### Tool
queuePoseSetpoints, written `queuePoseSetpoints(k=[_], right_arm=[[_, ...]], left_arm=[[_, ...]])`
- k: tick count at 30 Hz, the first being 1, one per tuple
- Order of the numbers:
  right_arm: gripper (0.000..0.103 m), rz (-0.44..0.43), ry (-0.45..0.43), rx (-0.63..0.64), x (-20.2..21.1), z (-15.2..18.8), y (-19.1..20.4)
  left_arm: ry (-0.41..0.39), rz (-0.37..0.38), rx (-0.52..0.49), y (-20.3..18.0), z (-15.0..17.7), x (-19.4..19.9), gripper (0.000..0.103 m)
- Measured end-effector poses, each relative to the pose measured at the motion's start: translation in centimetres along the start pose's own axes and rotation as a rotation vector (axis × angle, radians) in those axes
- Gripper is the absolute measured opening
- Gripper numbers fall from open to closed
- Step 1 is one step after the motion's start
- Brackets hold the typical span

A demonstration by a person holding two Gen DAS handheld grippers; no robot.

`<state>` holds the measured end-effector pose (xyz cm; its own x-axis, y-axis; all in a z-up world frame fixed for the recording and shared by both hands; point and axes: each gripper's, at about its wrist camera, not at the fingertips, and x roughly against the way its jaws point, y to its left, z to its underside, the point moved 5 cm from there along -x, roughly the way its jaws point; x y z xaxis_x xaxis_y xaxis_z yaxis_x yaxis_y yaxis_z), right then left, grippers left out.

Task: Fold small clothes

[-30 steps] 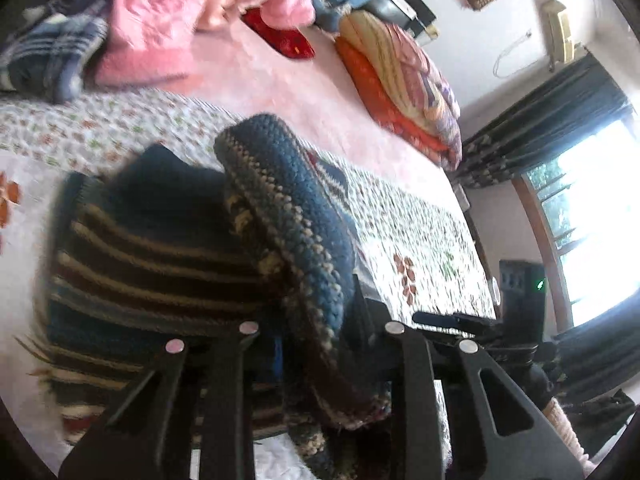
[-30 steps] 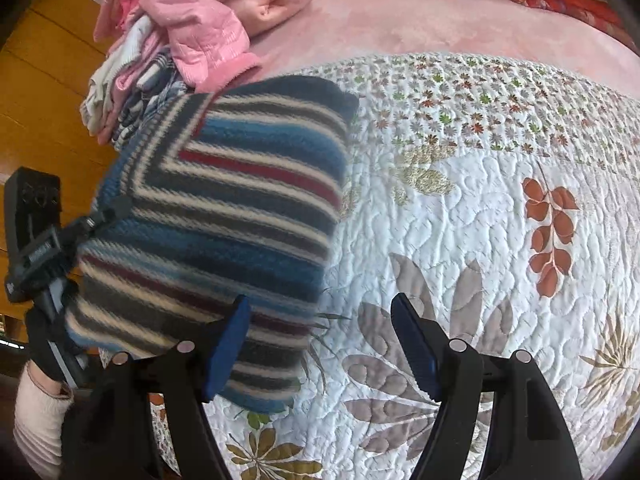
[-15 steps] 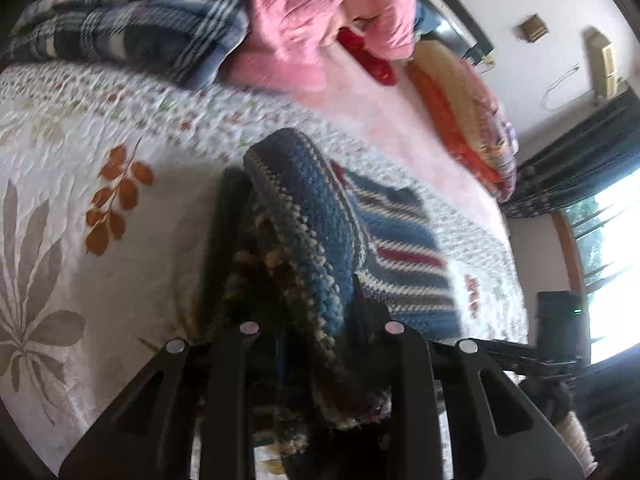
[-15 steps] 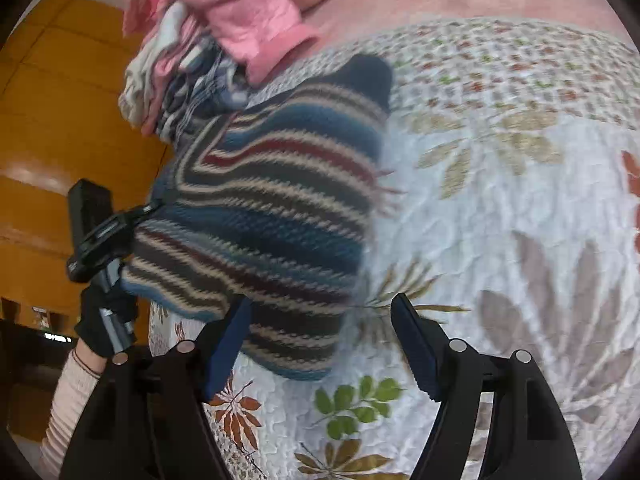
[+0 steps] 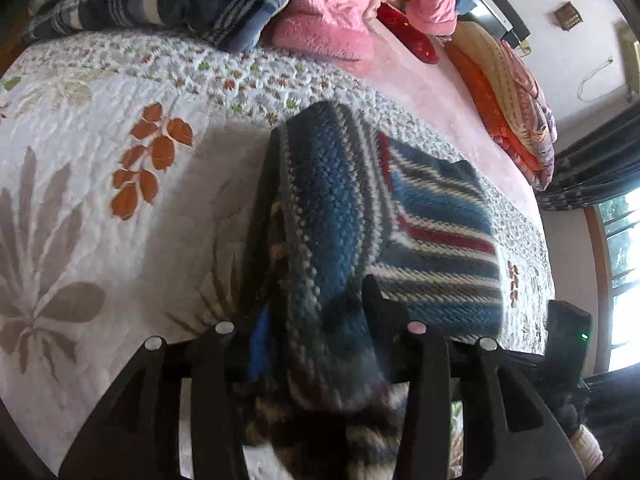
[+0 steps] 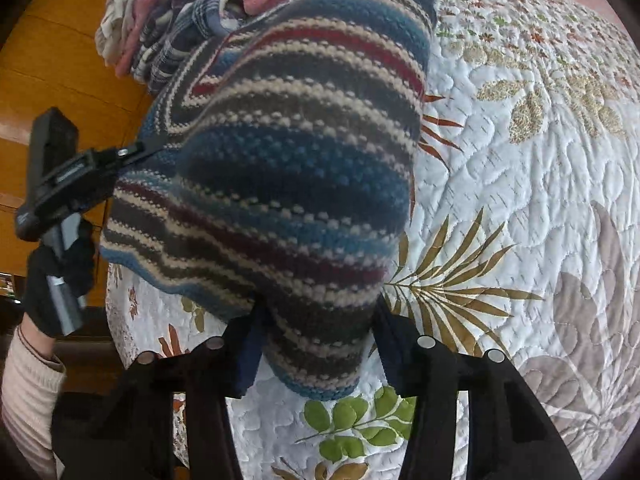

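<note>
Left wrist view: the left gripper [image 5: 316,320] clamps 1 edge of the striped knit [image 5: 420,216], which extends ahead over the quilt [image 5: 100,168]; right wrist view: the right gripper [image 6: 316,332] pinches the opposite edge; the garment spans between both.

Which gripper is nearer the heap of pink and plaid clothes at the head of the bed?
Left. The left gripper grips the striped knit on the side next to the heap; the right gripper grips its opposite edge, farther away.
</note>
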<state>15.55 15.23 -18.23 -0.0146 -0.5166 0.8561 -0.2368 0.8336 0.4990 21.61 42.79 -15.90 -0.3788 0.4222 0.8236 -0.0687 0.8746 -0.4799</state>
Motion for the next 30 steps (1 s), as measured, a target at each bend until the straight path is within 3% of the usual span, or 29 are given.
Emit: queuePoseSetpoints(k=[3,6,10,11,12,13,14,18,22,24,27,30], right_arm=[[0.050,0.003,-0.003,0.014,0.0,-0.1,0.2],[0.050,-0.003,-0.003,0.008,-0.1,0.0,0.3],[0.050,-0.003,-0.004,0.014,0.0,0.4,0.0],[0.050,-0.002,-0.004,0.017,0.3,0.6,-0.2],[0.051,0.000,-0.005,0.019,0.4,0.6,-0.3],[0.051,0.001,-0.005,0.019,0.4,0.7,-0.4],[0.051,0.003,-0.006,0.020,0.4,0.7,-0.4],[0.051,0.003,-0.014,0.030,0.7,0.5,0.0],[0.053,-0.016,-0.025,0.032,0.9,0.5,0.7],[0.054,-0.017,-0.025,0.039,0.7,0.5,1.0],[0.054,0.014,-0.020,0.063,0.3,0.6,1.3],[0.054,0.027,-0.010,0.073,-0.1,0.8,1.4]], left_arm=[[0.006,0.001,-0.036,-0.8,0.9,2.3,0.054],[0.069,0.019,-0.089,-2.4,3.1,3.3,0.062],[0.135,0.020,-0.113,-3.0,5.6,2.6,0.063],[0.141,0.025,-0.112,-3.1,5.9,2.3,0.060],[0.142,0.022,-0.109,-3.1,6.2,2.1,0.049],[0.161,0.011,-0.099,-2.9,6.5,1.4,0.035],[0.178,0.010,-0.086,-2.6,6.6,0.9,0.013],[0.146,0.041,-0.012,-1.4,5.8,1.5,0.010],[0.056,0.074,-0.027,-0.5,4.0,4.8,0.010],[0.069,0.062,-0.023,0.5,4.1,4.4,0.010],[0.153,-0.030,-0.035,2.6,5.7,1.2,0.010],[0.188,-0.030,-0.005,3.9,6.9,-1.0,0.010]])
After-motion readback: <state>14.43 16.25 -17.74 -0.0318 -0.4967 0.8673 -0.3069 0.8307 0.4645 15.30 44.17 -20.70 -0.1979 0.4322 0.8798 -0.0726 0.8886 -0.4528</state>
